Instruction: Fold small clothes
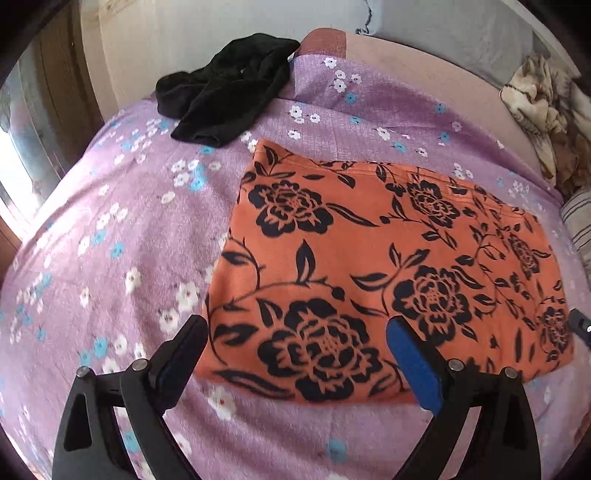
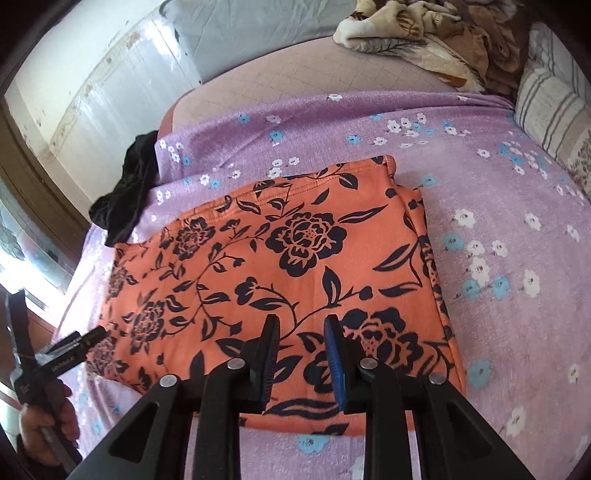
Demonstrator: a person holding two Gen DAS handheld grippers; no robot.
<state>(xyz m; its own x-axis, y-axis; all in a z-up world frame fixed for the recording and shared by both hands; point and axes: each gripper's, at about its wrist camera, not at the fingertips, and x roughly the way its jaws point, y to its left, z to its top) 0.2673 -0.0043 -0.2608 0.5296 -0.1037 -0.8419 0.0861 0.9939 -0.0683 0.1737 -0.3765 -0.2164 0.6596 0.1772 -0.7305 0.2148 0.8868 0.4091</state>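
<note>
An orange garment with black flowers (image 1: 369, 266) lies folded flat in a rectangle on the purple flowered bedspread (image 1: 110, 240); it also shows in the right wrist view (image 2: 280, 280). My left gripper (image 1: 295, 332) is wide open and empty above the garment's near left corner. My right gripper (image 2: 301, 332) hovers over the garment's near edge, jaws a narrow gap apart, holding nothing. The left gripper also appears at the left edge of the right wrist view (image 2: 79, 341), held in a hand.
A crumpled black garment (image 1: 229, 88) lies at the bed's far left, also seen in the right wrist view (image 2: 125, 199). A beige patterned blanket (image 2: 424, 33) and a striped pillow (image 2: 554, 103) sit at the far right. A wall and window frame run along the left.
</note>
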